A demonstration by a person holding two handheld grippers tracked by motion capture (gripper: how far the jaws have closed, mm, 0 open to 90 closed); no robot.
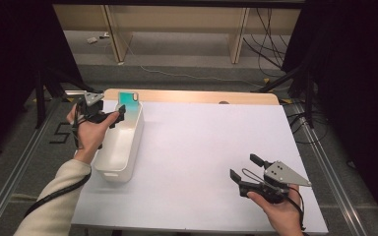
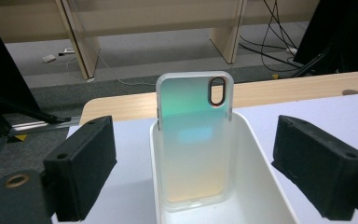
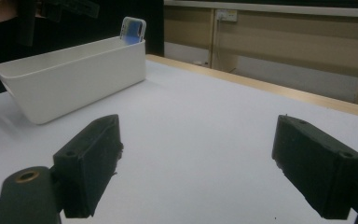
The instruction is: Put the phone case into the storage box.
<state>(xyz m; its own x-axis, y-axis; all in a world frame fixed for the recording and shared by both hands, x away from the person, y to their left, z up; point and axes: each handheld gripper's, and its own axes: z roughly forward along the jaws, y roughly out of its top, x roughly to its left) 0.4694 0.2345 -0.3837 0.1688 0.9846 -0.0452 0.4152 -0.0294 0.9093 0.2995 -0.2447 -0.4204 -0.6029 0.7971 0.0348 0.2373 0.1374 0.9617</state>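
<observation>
White sheeting covers the worktop, with a strip of pale wood bare along its far edge; beyond it lie grey floor, loose cables and light wooden furniture legs.

Nearest the person, at the near right of the worktop, the right claw sits in a hand low over the sheet. Its jaws stand wide apart with nothing between them, and in the right gripper view they frame bare white surface.

Farther off on the left side lies a long white plastic bin, its long axis running from near to far. Beside its far end, over the left rim, the left claw is held in the other hand. Its jaws are spread wide and grip nothing; in the left gripper view the black pads stand clear on either side of the bin.

At the far end of the bin stands a translucent phone case with a green-to-peach sheen and a white rim. It is upright on its short bottom edge, long axis vertical and leaning slightly back against the bin's end wall, camera cut-out at the top.

From above, the case is a small teal patch. The left gripper view gives its whole face and oval cut-out. The right gripper view catches just its top, bluish, rising over the bin's rim.
</observation>
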